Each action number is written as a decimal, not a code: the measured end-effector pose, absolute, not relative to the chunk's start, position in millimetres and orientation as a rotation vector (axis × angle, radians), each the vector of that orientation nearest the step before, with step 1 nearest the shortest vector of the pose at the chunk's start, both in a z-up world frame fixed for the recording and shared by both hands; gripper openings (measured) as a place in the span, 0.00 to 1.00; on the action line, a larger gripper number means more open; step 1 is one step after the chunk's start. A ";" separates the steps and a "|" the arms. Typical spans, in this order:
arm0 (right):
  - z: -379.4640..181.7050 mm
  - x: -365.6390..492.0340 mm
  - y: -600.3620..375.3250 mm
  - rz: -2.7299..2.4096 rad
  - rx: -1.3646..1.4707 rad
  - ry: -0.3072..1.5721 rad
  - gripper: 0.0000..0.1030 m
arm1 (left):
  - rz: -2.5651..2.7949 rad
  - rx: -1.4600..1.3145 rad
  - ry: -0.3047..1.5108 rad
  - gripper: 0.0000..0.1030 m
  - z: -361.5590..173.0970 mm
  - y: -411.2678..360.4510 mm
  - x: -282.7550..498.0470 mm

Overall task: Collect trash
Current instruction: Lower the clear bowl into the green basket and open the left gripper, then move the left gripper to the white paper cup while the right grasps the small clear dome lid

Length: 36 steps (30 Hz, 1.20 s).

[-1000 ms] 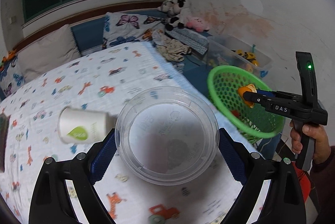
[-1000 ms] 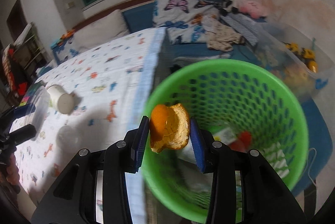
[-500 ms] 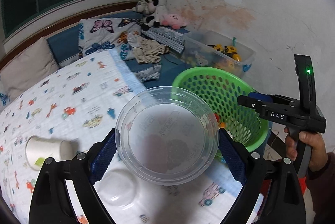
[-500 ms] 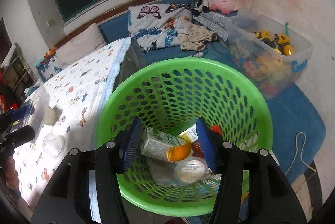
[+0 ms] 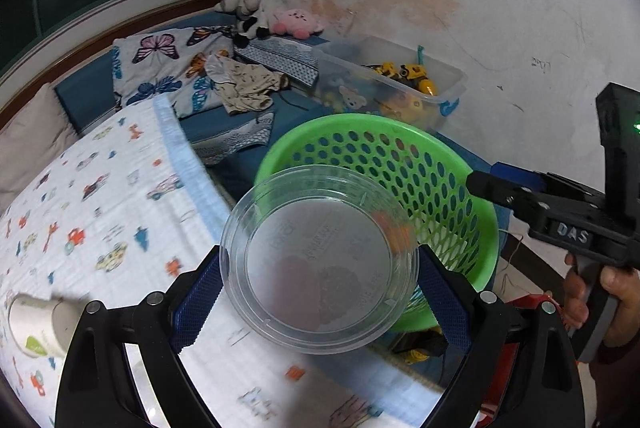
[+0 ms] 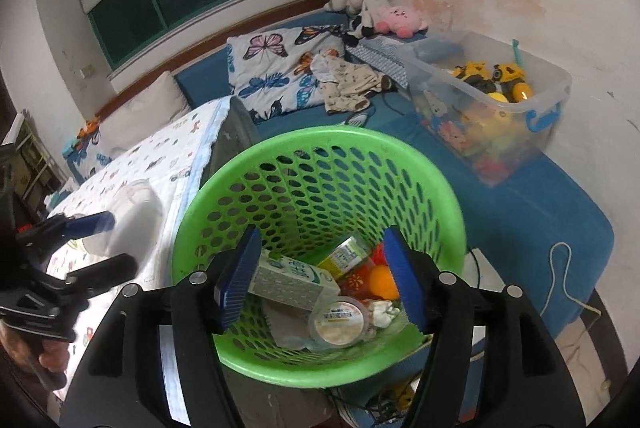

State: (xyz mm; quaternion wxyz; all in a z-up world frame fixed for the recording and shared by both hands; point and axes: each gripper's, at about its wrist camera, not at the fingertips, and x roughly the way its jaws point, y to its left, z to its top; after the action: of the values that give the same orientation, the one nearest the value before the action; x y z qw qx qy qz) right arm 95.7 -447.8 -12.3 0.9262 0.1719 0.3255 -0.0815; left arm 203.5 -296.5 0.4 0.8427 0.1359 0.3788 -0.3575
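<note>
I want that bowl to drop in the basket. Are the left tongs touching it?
Touching. The left wrist view shows both blue pads pressed on opposite sides of the bowl, held in the left tongs beside the basket.

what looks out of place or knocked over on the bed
A white paper cup lies tipped on its side on the printed bedspread. Nothing appears spilled. The left gripper holds a clear plastic tub near the green basket.
</note>
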 end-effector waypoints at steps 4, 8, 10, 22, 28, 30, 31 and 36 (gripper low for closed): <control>-10.5 86.5 -451.1 -0.183 0.358 0.653 0.67 | -0.774 0.296 0.805 0.87 -2.5 -317.1 204.7; -10.3 79.0 -454.3 -0.197 0.372 0.641 0.68 | -0.783 0.298 0.819 0.88 -7.2 -332.0 207.1; -10.2 76.6 -457.2 -0.201 0.377 0.639 0.68 | -0.786 0.295 0.829 0.88 -9.7 -338.1 207.3; -13.4 70.2 -454.8 -0.198 0.387 0.639 0.69 | -0.823 0.221 0.846 0.91 -13.6 -329.9 203.4; -11.9 74.3 -440.7 -0.164 0.370 0.646 0.69 | -0.791 0.176 0.823 0.91 -3.3 -297.4 202.1; -11.7 76.9 -434.8 -0.147 0.364 0.648 0.71 | -0.766 0.166 0.819 0.91 -1.9 -281.6 201.9; -11.8 77.8 -431.0 -0.137 0.361 0.651 0.71 | -0.750 0.160 0.817 0.91 -1.4 -273.3 202.5; -13.3 87.0 -403.8 -0.076 0.327 0.671 0.72 | -0.645 0.139 0.803 0.91 0.0 -224.9 206.8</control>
State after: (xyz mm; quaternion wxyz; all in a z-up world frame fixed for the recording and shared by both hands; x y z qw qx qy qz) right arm 87.0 -403.8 -13.3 0.9305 0.1597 0.3275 -0.0369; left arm 206.8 -224.9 0.0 0.8680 0.0663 0.3839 -0.3080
